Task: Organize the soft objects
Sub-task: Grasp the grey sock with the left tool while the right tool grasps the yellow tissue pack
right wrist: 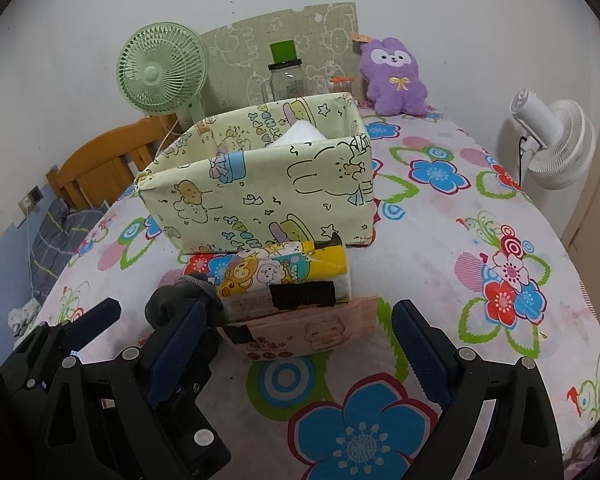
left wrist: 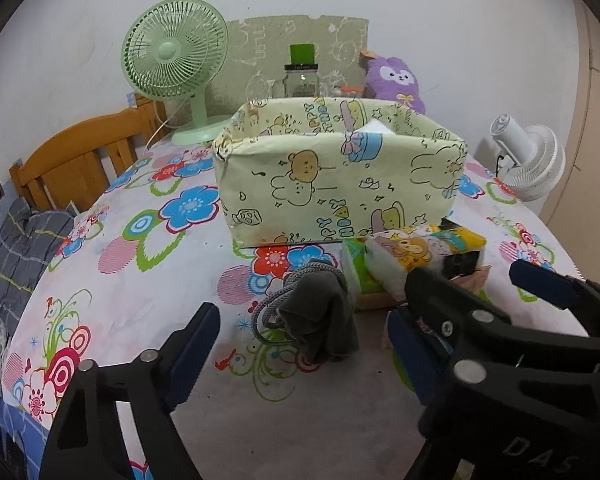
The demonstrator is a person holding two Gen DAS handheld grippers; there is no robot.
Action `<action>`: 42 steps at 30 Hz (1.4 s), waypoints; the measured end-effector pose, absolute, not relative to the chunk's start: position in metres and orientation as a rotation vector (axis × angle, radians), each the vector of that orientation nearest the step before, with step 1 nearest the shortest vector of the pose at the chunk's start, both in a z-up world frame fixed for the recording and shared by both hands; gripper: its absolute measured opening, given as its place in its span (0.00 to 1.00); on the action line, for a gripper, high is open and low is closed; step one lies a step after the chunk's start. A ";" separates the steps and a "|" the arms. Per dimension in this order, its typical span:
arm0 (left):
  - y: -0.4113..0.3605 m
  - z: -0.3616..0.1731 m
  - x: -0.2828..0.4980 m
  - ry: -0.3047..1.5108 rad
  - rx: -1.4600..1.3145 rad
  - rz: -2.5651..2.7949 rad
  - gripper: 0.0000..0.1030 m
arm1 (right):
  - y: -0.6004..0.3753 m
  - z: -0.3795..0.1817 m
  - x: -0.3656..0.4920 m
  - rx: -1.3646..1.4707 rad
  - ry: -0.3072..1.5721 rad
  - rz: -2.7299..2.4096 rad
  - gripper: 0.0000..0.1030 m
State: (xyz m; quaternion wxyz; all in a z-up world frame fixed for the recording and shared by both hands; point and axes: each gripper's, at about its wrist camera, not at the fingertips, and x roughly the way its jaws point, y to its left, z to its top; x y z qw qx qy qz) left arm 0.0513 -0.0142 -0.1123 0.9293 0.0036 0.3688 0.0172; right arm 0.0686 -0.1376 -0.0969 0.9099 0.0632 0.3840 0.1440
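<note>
A crumpled dark grey sock [left wrist: 320,320] lies on the flowered sheet in front of the pale yellow cartoon box [left wrist: 340,184]. My left gripper [left wrist: 300,346] is open, its blue pads apart on either side of the sock and not pressing it. In the right wrist view the sock [right wrist: 172,304] shows just left of a stack of tissue packs: a yellow cartoon pack [right wrist: 284,272] on top of a pink one [right wrist: 312,332]. My right gripper [right wrist: 298,342] is open, fingers wide at the pink pack's near end. Something white [right wrist: 300,132] sticks up inside the box [right wrist: 260,192].
A purple plush [right wrist: 394,80], a glass jar [right wrist: 286,78] and a green fan [right wrist: 160,72] stand behind the box. A white fan [right wrist: 552,144] is off the right edge. A wooden headboard [left wrist: 80,160] and grey plaid bedding [left wrist: 20,248] lie left.
</note>
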 end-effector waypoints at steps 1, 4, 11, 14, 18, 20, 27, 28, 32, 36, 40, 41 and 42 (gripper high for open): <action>-0.014 -0.114 0.053 0.762 0.006 0.032 0.79 | -0.137 -0.097 0.070 0.131 0.792 0.296 0.93; -0.014 -0.116 0.057 0.773 0.001 0.023 0.74 | -0.136 -0.097 0.074 0.129 0.792 0.294 0.93; -0.012 -0.125 0.067 0.809 -0.014 0.018 0.58 | -0.130 -0.101 0.083 0.117 0.802 0.286 0.93; -0.009 -0.129 0.072 0.826 -0.028 0.011 0.52 | -0.130 -0.102 0.089 0.113 0.807 0.271 0.93; -0.012 -0.131 0.076 0.834 -0.023 0.000 0.44 | -0.131 -0.103 0.098 0.119 0.813 0.255 0.93; -0.013 -0.133 0.078 0.839 -0.016 0.001 0.43 | -0.131 -0.105 0.101 0.121 0.816 0.256 0.93; -0.010 -0.132 0.085 0.842 -0.031 -0.002 0.39 | -0.123 -0.110 0.111 0.110 0.831 0.265 0.93; -0.009 -0.132 0.086 0.841 -0.033 -0.001 0.39 | -0.122 -0.111 0.112 0.109 0.833 0.265 0.93; -0.006 -0.131 0.090 0.841 -0.042 0.004 0.38 | -0.119 -0.115 0.116 0.098 0.839 0.266 0.93; -0.003 -0.131 0.091 0.840 -0.049 0.011 0.37 | -0.115 -0.118 0.118 0.081 0.846 0.263 0.81; -0.001 -0.128 0.092 0.833 -0.055 0.019 0.36 | -0.115 -0.121 0.119 0.077 0.858 0.262 0.76; -0.001 -0.127 0.091 0.830 -0.057 0.021 0.36 | -0.115 -0.120 0.118 0.080 0.854 0.265 0.76; -0.001 -0.127 0.091 0.828 -0.058 0.021 0.36 | -0.116 -0.118 0.117 0.082 0.848 0.268 0.75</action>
